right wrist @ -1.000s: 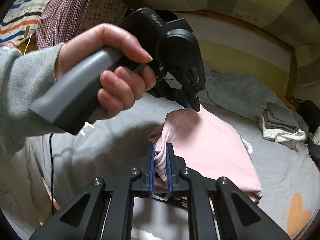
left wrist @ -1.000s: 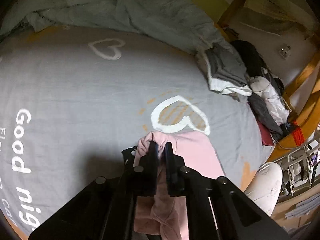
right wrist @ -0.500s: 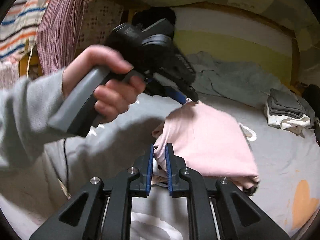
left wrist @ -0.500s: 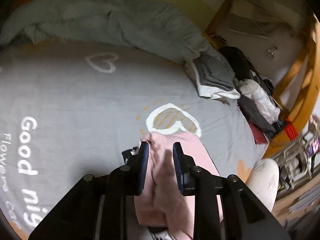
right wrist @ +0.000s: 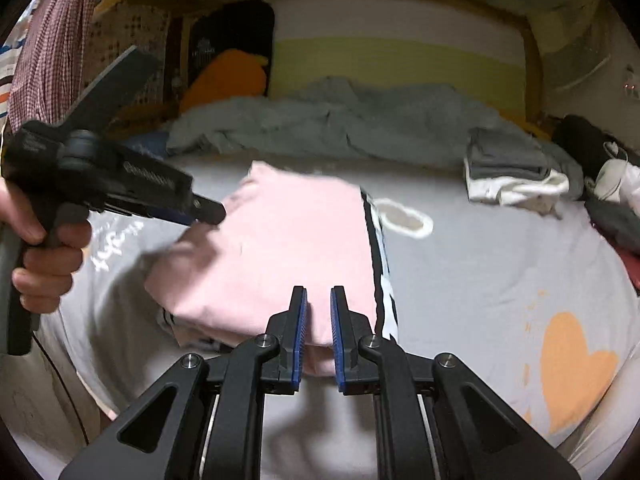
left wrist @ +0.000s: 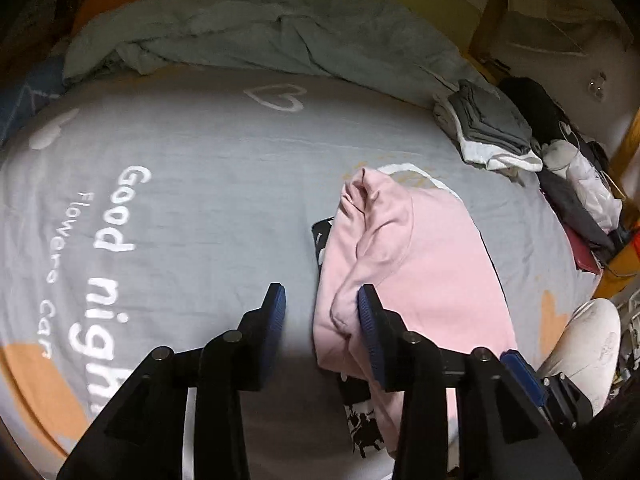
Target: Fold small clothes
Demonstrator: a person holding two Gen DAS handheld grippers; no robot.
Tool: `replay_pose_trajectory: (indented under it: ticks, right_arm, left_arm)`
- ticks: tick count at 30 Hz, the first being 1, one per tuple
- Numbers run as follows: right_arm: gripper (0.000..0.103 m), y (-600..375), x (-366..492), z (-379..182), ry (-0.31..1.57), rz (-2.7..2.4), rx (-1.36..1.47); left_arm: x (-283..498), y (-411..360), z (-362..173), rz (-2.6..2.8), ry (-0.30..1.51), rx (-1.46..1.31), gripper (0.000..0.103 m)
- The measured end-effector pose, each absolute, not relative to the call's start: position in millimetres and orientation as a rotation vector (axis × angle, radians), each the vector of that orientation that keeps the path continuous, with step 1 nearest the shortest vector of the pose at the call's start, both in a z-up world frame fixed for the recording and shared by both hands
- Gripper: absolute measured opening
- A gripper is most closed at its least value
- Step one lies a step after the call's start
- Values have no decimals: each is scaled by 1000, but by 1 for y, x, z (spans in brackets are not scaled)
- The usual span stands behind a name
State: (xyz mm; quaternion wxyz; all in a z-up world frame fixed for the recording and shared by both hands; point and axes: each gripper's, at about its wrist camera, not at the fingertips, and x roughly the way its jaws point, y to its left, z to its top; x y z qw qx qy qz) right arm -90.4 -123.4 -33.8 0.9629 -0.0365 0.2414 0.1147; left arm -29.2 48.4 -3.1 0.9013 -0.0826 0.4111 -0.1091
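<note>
A pink garment lies folded on the grey bed sheet, with a black-and-white patterned piece under it. My left gripper hovers at its left edge. Its jaws are opening; a rumpled fold of the pink edge lies between them beside the right pad, and the left pad is clear of it. In the right wrist view a hand holds the left gripper at the far left corner of the pink garment. My right gripper is shut on the garment's near edge, with pink cloth showing in the narrow gap.
A folded grey-and-white stack of clothes sits at the back right of the bed. A crumpled grey-green blanket runs along the far side. Dark and white items are piled by the wooden bed frame on the right.
The left gripper's jaws have spread and let go of the pink corner, which now rests on the bed. The right gripper has shifted with the pink edge still pinched in it.
</note>
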Motion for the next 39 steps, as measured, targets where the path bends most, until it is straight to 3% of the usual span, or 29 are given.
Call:
replay_pose_trajectory:
  ticks: [6,12,15,21,24,27,29,34,39]
  right_arm:
    - [10,-132,-95,-24,478,253,-41]
    - [10,-135,-85,-30,533,236,-30]
    - [10,-133,-86,-30,535,238,-43]
    - [12,-135,-83,-27,533,230,-34]
    - [13,-140,-78,-25,552,240,1]
    - [26,-149,-70,-21,579,265,79]
    - [53,-160,-59,-20,613,293,167]
    - [56,-191,-24,-33,701,282,358]
    - [55,-213,9,-60,814,414,576]
  left_arm:
    - [-69,46,8,-293,785,-240,34]
    - [-80,38,-19,-261,846,-255,35]
    - [-80,41,-27,-227,844,-269,40]
    - [-90,41,-22,-324,807,-313,36]
    - [-85,48,-32,-443,837,-483,43]
    - [-81,54,-42,-447,849,-566,43]
    - [-81,58,-46,-453,850,-609,43]
    - [-78,61,-53,-436,877,-636,44]
    - [-69,84,-76,-504,884,-850,47]
